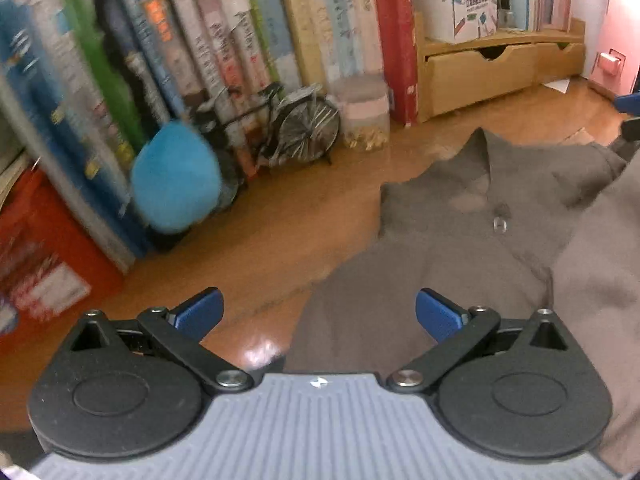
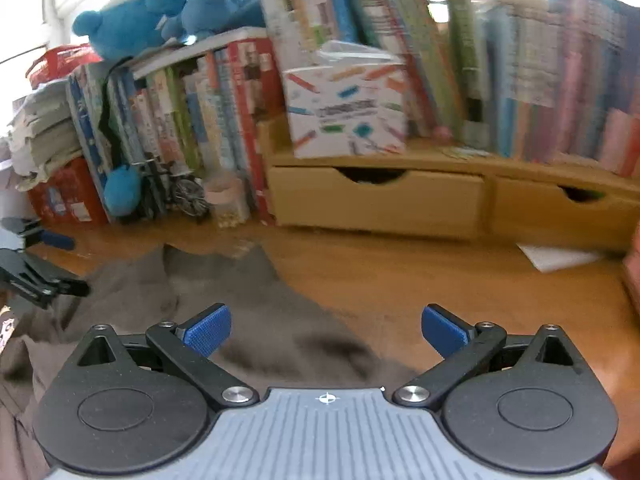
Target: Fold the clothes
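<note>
I am holding the left claw [image 1: 319, 312] wide open with nothing between its blue pads [image 1: 200, 312], hovering over the near edge of the grey-brown shirt [image 1: 460, 248]. The shirt is lying spread on the wooden worktop [image 1: 260, 232], its collar [image 1: 480, 140] pointing toward 12 o'clock and a small clear button [image 1: 499, 224] showing on the placket at about 1 o'clock from the claw. A fold of the same cloth is hanging close at 3 o'clock.

I am keeping the right claw [image 2: 326, 330] spread just as wide, gripping nothing, above the shirt's [image 2: 272, 312] right-hand portion; bare worktop [image 2: 460, 280] is lying at 1 to 3 o'clock. The left claw [image 2: 36, 264] is showing at 9 o'clock in this view.

Along the back, at 12 o'clock, a row of books [image 1: 248, 28] is standing beside a wooden drawer unit [image 2: 380, 200]. A small model bicycle [image 1: 280, 128], a blue plush toy [image 1: 176, 176] and a clear jar [image 1: 366, 114] are sitting against the books. A white sheet of paper [image 2: 556, 256] is lying near the drawers.
</note>
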### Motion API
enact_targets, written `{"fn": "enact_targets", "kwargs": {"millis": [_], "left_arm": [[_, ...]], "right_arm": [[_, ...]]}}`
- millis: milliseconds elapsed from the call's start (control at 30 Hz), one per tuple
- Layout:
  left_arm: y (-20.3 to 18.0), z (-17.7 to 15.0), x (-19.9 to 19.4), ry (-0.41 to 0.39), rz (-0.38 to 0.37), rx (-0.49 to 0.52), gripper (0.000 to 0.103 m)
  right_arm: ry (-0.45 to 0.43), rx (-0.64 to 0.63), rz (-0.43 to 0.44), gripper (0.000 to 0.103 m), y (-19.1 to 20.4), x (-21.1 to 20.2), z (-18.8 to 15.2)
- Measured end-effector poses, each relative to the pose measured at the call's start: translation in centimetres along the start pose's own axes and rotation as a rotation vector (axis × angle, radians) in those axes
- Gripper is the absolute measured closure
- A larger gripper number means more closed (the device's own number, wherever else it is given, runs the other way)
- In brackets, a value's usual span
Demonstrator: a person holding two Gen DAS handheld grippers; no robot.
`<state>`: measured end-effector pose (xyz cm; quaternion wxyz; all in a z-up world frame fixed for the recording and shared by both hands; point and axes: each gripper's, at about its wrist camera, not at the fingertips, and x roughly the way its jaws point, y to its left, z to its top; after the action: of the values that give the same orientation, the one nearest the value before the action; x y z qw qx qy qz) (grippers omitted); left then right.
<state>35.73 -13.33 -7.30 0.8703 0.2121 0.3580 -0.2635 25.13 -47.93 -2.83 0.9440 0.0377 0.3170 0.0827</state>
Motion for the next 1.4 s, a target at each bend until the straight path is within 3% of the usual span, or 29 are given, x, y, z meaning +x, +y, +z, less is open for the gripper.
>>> {"fn": "enact_targets", "kwargs": {"millis": [100, 267, 533, 667, 800, 900, 933, 1033, 1100, 1167, 1200, 1233, 1367, 1400], "left_arm": [[0.0, 1.4, 1.6, 0.011, -0.056, 0.023, 0.0], [-0.1, 1.7, 4.3, 0.07, -0.083, 0.009, 0.0], [0.4, 0.7, 4.6, 0.049, -0.212, -0.065, 0.004], [-0.3, 0.8, 4.3, 0.042, -0.178, -0.048, 0.004], [-0.5, 0.8, 4.2, 0.04, -0.149, -0.067, 0.003], [-0.4, 0.7, 4.2, 0.041, -0.146, -0.096, 0.003], [-0.4, 0.7, 4.3, 0.04, -0.144, -0.104, 0.003], [-0.5, 0.6, 4.2, 0.033, -0.135, -0.112, 0.003], [-0.6, 0.6, 4.1, 0.032, -0.128, -0.117, 0.003], [-0.8, 0.6, 3.8, 0.031, -0.121, -0.121, 0.01], [-1.2, 0.6, 3.4, 0.027, -0.118, -0.107, 0.021], [-1.7, 0.7, 3.0, 0.022, -0.114, -0.092, 0.033], [-4.2, 0.8, 1.4, 0.01, -0.031, 0.024, 0.056], [-4.6, 0.8, 1.2, 0.011, -0.016, 0.043, 0.067]], "right_arm": [[0.065, -0.067, 0.026, 0.0, 1.0, 3.3, 1.0], [0.169, -0.114, 0.081, 0.0, 2.8, 7.5, 0.2], [0.167, -0.214, 0.071, 0.0, 4.8, 9.0, -1.3], [0.132, -0.176, 0.061, 0.0, 3.9, 9.8, 0.0], [0.151, -0.081, 0.084, 0.0, 3.2, 11.6, 0.8], [0.133, -0.146, 0.047, 0.003, 4.5, 12.0, 0.2], [0.122, -0.164, 0.041, 0.005, 4.9, 12.0, 0.0], [0.09, -0.184, 0.057, 0.026, 5.6, 11.4, -0.4], [0.082, -0.186, 0.06, 0.05, 5.9, 10.9, -0.4], [0.095, -0.172, 0.049, 0.065, 6.2, 10.6, -0.2], [0.104, -0.163, 0.042, 0.08, 6.4, 10.5, 0.0], [0.113, -0.15, 0.039, 0.086, 6.5, 10.4, 0.1], [0.126, -0.119, 0.028, 0.093, 7.0, 9.7, 0.2], [0.121, -0.115, 0.032, 0.093, 7.1, 9.3, 0.2]]}}
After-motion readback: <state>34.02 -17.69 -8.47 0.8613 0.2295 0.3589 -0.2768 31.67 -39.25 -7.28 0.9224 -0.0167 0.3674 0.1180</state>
